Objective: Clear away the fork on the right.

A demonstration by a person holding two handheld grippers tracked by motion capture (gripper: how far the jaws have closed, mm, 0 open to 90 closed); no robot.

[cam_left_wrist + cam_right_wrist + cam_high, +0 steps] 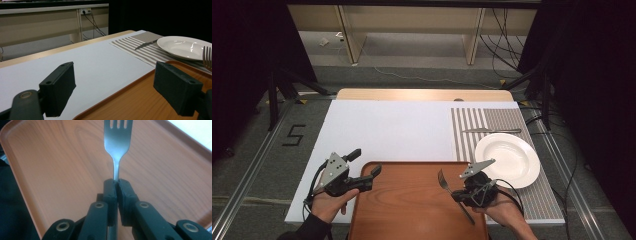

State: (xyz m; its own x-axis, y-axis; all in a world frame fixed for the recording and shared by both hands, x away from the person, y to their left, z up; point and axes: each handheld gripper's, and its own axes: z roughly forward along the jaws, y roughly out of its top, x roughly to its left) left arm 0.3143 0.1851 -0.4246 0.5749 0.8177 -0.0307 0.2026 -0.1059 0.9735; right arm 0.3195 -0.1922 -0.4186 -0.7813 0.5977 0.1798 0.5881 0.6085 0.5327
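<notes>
White table covering (387, 127) carries a brown tray (412, 210) at 6 o'clock. Right gripper (460, 192) clenches a fork (445, 183) over the tray; left gripper (364, 167) spread wide, grasping nothing. Plate (507, 160) and knife (492, 131) sit on striped mat (497, 120) at 3 o'clock.

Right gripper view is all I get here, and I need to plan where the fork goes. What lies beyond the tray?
Observer: A white plate sits on a striped placemat, to the right of the tray.
Operator: Any other cutlery out there?
Observer: A knife lies on the placemat just beyond the plate.
Operator: And the other gripper?
Observer: The left gripper is open, empty, over the tray's left edge.
Operator: Is my fork off the tray?
Observer: Yes, the right gripper holds the fork lifted above it.
</notes>
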